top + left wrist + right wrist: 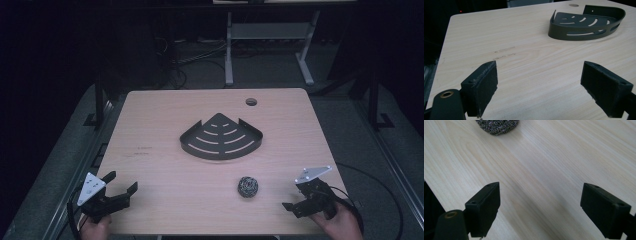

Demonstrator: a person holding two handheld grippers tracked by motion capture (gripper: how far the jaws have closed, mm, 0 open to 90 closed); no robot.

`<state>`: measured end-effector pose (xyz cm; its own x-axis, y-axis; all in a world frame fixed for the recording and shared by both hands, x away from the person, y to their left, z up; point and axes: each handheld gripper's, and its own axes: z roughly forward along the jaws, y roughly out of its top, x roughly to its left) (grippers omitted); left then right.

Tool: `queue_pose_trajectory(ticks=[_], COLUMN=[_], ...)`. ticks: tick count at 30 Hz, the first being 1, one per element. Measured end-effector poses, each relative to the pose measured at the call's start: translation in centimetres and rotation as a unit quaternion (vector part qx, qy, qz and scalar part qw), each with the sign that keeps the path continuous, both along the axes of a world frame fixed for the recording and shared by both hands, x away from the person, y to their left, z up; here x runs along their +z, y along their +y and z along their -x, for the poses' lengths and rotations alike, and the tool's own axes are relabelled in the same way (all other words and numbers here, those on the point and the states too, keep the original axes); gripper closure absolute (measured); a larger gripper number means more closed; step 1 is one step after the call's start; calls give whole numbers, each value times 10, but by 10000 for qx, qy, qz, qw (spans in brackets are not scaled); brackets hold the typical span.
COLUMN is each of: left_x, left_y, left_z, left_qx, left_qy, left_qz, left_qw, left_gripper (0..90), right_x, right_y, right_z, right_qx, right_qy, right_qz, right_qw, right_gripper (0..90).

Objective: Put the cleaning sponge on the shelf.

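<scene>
Light wood table, seen from above; dark floor and a metal stand behind it.

Left gripper sits at the near left corner of the table, held in a hand coming in from the bottom edge. Jaws spread wide, nothing between them — bare wood grain shows in the gap in the left gripper view. Grey three-cornered plate on top, tilted.

Right gripper at the near right corner, in the other hand. Jaws also wide apart and empty; in the right gripper view only tabletop lies between the pads.

Steel scouring ball — a small round wad of metal wire — rests on the table toward the near edge, right of centre. It lies near the right gripper but apart from it, not touched. In the right gripper view it sits ahead of the jaws at the upper edge, partly cut off.

Black corner shelf, quarter-round with curved slots in its floor and a low rim, lies flat around mid-table, beyond the ball. Left gripper view shows it far ahead, to the right, well apart from the jaws.

Small round hole in the tabletop near the far edge.
</scene>
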<state>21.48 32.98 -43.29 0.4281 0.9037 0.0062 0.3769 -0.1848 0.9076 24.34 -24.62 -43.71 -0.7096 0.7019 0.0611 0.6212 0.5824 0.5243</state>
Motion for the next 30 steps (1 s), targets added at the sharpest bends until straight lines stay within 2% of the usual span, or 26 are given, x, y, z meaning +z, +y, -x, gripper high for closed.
queue_pose_trajectory(ticks=[18, 30], left_x=[0, 1], left_y=[-3, -2], left_z=[0, 0], left_qx=[-38, -75], left_qy=[-13, -19], left_qz=[-57, -38], left_qw=[10000, 10000], left_gripper=[133, 134], right_x=[9, 15], right_y=[22, 48], right_z=[-5, -15], right_qx=[300, 613], right_qy=[-33, -43], right_qz=[89, 175], right_qw=[9995, 9980], right_gripper=[157, 156])
